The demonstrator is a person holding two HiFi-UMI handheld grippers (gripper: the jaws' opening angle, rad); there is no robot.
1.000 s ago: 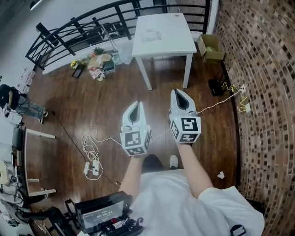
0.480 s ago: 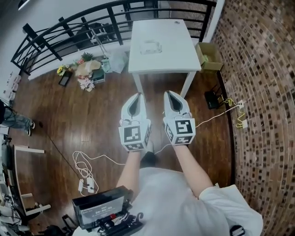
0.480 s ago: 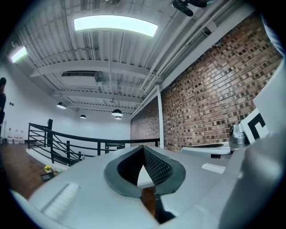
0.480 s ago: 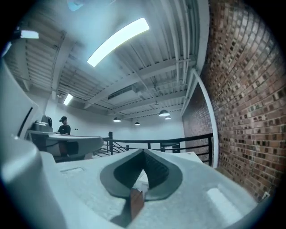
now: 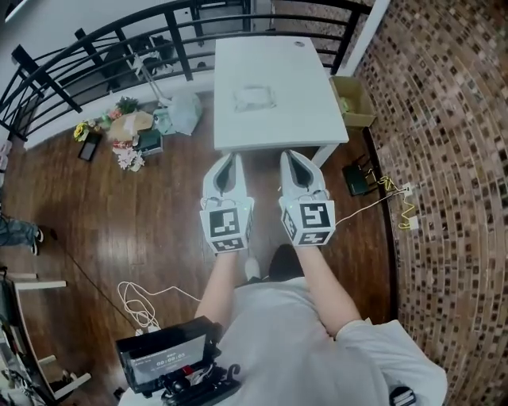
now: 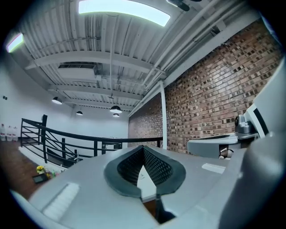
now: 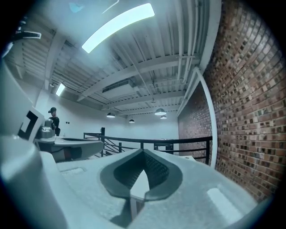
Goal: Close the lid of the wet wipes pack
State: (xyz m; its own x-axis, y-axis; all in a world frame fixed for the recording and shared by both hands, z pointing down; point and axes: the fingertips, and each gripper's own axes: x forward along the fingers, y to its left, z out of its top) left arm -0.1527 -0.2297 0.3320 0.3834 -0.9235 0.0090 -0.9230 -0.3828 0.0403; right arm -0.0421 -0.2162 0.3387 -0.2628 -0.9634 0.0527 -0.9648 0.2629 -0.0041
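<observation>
table (image 5: 295, 111) white | wet wipes pack (image 5: 254, 97) pale | floor (image 5: 143, 214) brown | wall (image 5: 452, 158) brick-patterned

Bright, even overhead light from ceiling panels (image 6: 124, 11); strong fisheye bending, dark vignetted corners, sharp focus.

It looked like a loft-style industrial studio, with a bare brick wall (image 5: 452, 158), a black metal railing (image 5: 95, 55), a dark wooden floor (image 5: 143, 214) strewn with cables (image 5: 143, 305), an exposed ribbed ceiling (image 6: 111, 40) hung with pendant lamps (image 6: 115, 109), and one white tabletop (image 5: 274, 71).
</observation>
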